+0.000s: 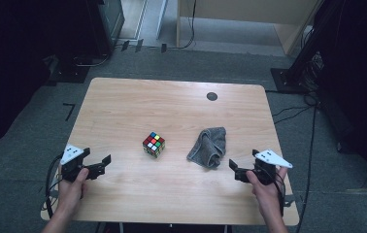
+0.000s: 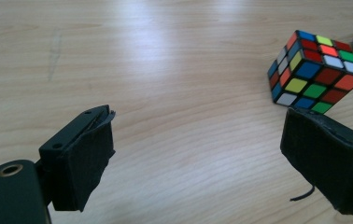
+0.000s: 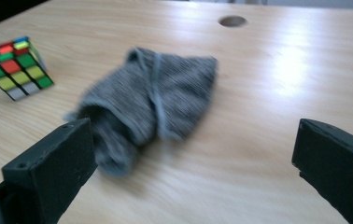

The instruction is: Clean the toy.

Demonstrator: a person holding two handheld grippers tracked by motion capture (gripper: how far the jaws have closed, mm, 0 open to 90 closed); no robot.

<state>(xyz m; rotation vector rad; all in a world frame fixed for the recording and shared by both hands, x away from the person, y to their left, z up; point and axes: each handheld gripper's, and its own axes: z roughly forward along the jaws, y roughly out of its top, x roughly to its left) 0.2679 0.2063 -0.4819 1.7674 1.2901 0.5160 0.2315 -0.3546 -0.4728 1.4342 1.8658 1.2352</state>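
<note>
A scrambled colour cube (image 1: 154, 144) rests on the middle of the wooden table (image 1: 172, 107). To its right lies a crumpled grey cloth (image 1: 209, 146). My left gripper (image 1: 96, 156) hovers near the table's front left, open and empty, pointing toward the cube. In the left gripper view the cube (image 2: 317, 72) sits beyond the right jaw of the gripper (image 2: 198, 135). My right gripper (image 1: 243, 160) is at the front right, just right of the cloth, jaws wide open. In the right gripper view the cloth (image 3: 151, 105) lies ahead of the gripper (image 3: 195, 140), apart from it, with the cube (image 3: 15, 67) at far left.
A round dark hole (image 1: 212, 96) marks the tabletop at the back right. Bare wood stretches across the far half of the table. Dark stands and cables line the carpeted floor on both sides.
</note>
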